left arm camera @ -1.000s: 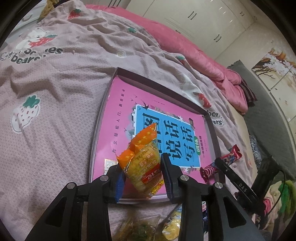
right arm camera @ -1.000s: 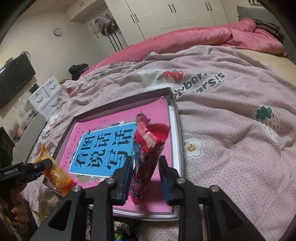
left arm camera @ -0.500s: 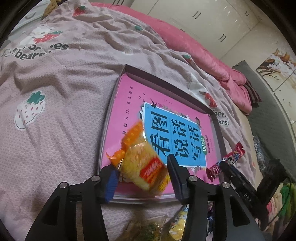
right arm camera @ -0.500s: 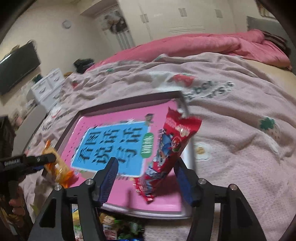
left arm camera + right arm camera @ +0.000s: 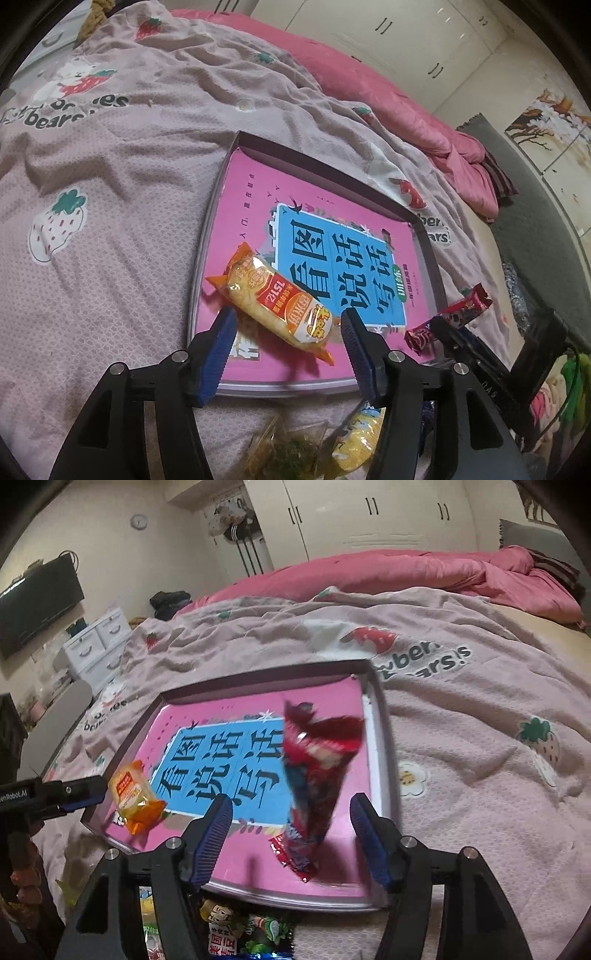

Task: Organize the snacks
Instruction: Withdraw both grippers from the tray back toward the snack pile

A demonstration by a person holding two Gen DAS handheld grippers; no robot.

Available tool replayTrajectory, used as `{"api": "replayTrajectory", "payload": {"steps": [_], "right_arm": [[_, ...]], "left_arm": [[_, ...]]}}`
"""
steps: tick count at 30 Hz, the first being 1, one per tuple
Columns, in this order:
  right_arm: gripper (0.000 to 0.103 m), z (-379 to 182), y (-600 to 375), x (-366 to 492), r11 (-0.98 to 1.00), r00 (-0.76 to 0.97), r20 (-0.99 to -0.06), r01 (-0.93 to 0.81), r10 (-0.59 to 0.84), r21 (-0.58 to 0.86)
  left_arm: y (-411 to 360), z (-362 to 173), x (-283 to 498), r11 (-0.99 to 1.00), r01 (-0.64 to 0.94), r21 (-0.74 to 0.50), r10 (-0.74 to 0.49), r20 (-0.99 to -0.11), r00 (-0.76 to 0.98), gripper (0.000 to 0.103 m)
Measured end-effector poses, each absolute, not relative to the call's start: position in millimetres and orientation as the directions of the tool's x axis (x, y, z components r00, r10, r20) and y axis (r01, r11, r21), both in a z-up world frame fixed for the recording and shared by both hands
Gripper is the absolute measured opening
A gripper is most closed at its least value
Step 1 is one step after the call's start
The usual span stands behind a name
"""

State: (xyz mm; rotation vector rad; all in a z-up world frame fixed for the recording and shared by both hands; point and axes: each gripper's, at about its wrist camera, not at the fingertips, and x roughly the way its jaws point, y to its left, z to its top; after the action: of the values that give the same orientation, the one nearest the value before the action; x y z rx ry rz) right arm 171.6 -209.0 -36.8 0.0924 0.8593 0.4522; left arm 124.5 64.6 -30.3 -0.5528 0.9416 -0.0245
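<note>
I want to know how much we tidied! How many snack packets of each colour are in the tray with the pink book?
Orange packet: 1
Red packet: 1, blurred, with its lower end down on the book
Total in the tray: 2
</note>
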Motion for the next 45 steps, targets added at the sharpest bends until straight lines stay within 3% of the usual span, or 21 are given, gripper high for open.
{"api": "replayTrajectory", "payload": {"steps": [14,22,25,45], "right_arm": [[0.066,-10,-244,142,0.88,0.596,-0.648,-0.299,0.475,0.37],[0.066,1,-233,131,0.882,0.614,-0.633,-0.348,0.471,0.318],[0.066,4,-232,128,0.886,0.626,-0.628,-0.355,0.462,0.298],[0.066,10,-221,114,0.882,0.629,-0.625,-0.399,0.463,0.252]], "left_arm": [[61,-17,116,0.869,-0.18,-0.46,-0.266,-0.743,0.614,0.061],[56,-5,108,0.885,-0.147,-0.442,-0.262,-0.734,0.627,0.065],[53,2,105,0.892,-0.129,-0.433,-0.261,-0.726,0.636,0.073],[56,13,74,0.918,-0.085,-0.388,-0.256,-0.741,0.621,0.074]]}}
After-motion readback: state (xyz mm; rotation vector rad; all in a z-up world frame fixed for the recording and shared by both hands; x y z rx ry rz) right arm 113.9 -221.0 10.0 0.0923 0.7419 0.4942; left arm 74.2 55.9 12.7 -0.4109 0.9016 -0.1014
